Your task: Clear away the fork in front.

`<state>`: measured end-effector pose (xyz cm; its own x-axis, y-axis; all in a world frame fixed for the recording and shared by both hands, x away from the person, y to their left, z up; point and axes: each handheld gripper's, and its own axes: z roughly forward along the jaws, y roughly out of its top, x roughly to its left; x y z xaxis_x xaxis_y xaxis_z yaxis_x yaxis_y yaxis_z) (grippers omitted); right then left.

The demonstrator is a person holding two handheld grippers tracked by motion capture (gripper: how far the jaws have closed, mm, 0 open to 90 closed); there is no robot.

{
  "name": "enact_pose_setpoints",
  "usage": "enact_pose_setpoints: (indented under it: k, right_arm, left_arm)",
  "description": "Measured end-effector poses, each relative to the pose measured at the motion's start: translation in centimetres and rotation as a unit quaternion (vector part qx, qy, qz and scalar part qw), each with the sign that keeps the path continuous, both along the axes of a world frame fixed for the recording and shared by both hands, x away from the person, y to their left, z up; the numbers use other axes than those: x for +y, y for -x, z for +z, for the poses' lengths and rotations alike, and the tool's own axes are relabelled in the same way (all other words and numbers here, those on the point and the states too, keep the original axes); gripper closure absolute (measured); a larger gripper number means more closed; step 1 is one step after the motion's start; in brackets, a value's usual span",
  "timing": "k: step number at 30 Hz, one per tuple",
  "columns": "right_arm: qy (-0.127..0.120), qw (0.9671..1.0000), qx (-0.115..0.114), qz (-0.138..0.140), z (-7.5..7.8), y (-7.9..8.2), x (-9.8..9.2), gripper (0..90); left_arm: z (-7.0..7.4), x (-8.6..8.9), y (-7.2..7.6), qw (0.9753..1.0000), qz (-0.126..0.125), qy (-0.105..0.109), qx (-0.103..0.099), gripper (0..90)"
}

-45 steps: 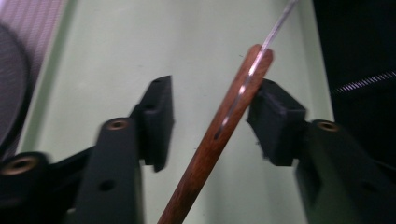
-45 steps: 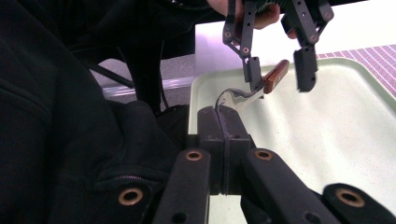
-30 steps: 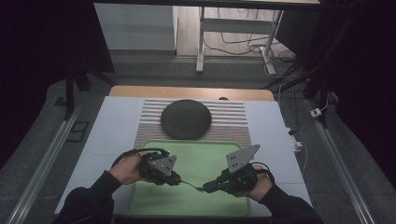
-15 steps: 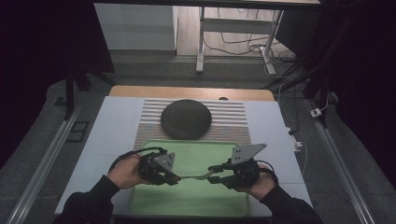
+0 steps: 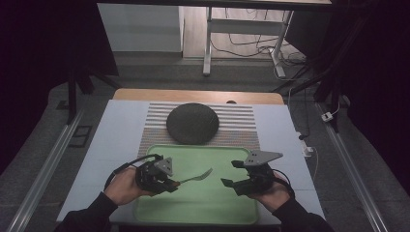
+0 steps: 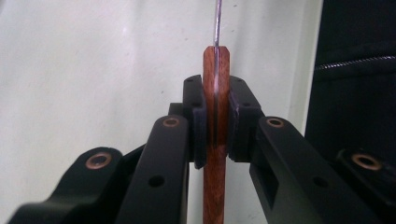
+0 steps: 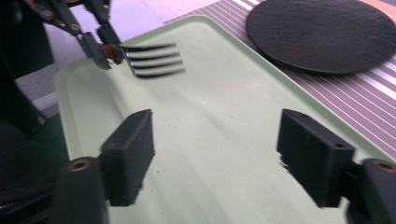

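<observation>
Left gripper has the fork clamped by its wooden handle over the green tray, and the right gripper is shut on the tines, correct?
Not quite. The right gripper is open and clear of the fork, as the right gripper view shows. The left gripper does clamp the wooden handle over the green tray.

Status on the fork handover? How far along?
Done: the left gripper is clamped on the wooden-handled metal fork above the light green plastic tray. In hand: the right gripper is open, apart from it. Left: the round black plate looks bare.

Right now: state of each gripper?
Left gripper: shut on the fork, clamped at its wooden handle.
Right gripper: open, holding nothing, above the green tray.
</observation>
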<state>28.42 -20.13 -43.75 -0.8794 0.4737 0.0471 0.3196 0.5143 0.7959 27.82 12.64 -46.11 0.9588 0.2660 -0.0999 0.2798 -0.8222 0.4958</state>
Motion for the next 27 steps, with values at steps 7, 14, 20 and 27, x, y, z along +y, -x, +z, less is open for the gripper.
enact_pose_setpoints:
  k: [7, 14, 20, 27]
  right_arm:
    - [0.000, 0.9992, 0.000, -0.041, -0.1, 0.7, -1.3, 18.2]
    - [-0.007, 0.9976, -0.001, -0.069, -0.5, 1.5, -2.7, 13.8]
    - [-0.006, 0.9958, -0.006, -0.091, -0.7, 2.1, -3.8, 7.4]
    - [0.009, 0.9939, -0.010, -0.109, -0.9, 2.8, -4.7, 3.3]
  left_arm:
    - [-0.3, 1.1, 0.5, 0.9971, 0.074, 0.001, 0.014, 79.7]
    - [-1.1, 1.8, 0.6, 0.9877, 0.151, 0.007, 0.040, 79.7]
    - [-1.9, 2.3, 0.5, 0.9784, 0.199, -0.005, 0.055, 79.7]
    - [-2.7, 2.6, 0.4, 0.9642, 0.253, -0.017, 0.077, 79.6]
